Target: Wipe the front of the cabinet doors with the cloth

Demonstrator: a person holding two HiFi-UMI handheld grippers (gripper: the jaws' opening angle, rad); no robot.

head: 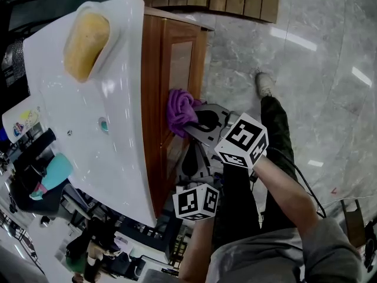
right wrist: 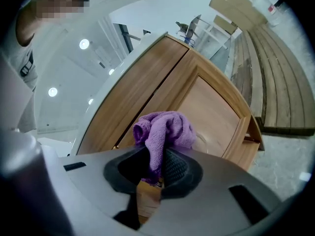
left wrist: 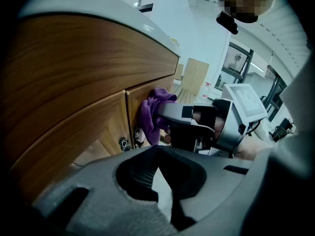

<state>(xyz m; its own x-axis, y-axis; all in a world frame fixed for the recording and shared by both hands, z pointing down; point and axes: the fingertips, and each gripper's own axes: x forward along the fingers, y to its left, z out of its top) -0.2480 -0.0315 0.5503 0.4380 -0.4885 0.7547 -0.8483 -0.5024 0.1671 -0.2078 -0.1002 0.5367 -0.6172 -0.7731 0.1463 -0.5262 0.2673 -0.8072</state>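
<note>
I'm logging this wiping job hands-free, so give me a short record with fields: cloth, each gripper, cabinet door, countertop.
cloth: purple, bunched, at the front of the cabinet door, seemingly touching it
right gripper: shut on the cloth
left gripper: jaws together, nothing between them, not on the door
cabinet door: wooden, panelled, under the countertop
countertop: white, glossy, with a yellow lump in a recess at its far end
</note>
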